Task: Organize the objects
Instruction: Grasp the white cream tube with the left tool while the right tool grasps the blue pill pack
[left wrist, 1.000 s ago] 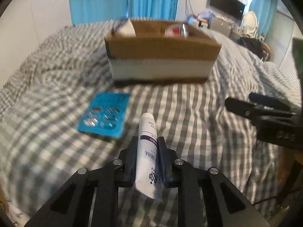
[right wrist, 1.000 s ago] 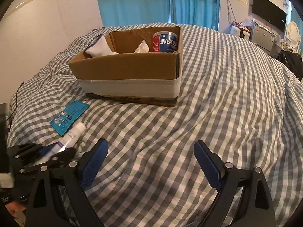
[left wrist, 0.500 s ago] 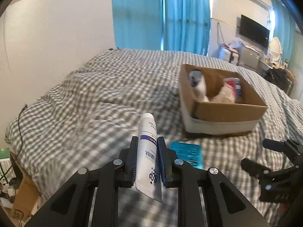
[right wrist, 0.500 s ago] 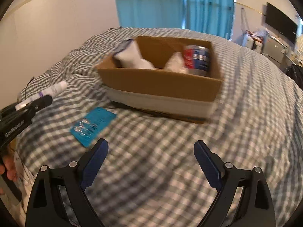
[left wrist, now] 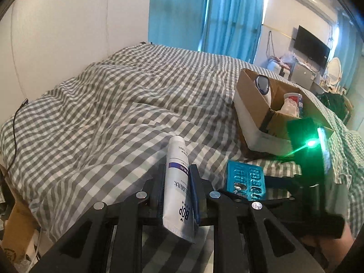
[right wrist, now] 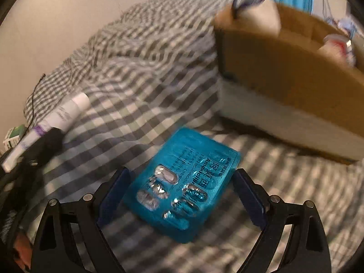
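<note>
My left gripper (left wrist: 177, 173) is shut on a white tube (left wrist: 178, 177) marked BOP and holds it above the checked bedspread; the tube also shows in the right wrist view (right wrist: 56, 120). A blue pill blister pack (right wrist: 182, 186) lies flat on the bed. My right gripper (right wrist: 179, 182) is open, with its fingers on either side of the pack, not touching it. The pack also shows in the left wrist view (left wrist: 245, 179), beside the right gripper's body (left wrist: 307, 159). A cardboard box (right wrist: 284, 72) stands just beyond the pack.
The box (left wrist: 261, 113) holds a white sock, a red and blue can (left wrist: 295, 100) and a crumpled white item. The bed's left edge drops to a floor with a carton (left wrist: 16, 238). A black cable (left wrist: 13, 122) lies over the bed corner.
My right gripper has moved down and forward over the blister pack, which now lies between its open fingers. My left gripper has swung left with the tube still held.
</note>
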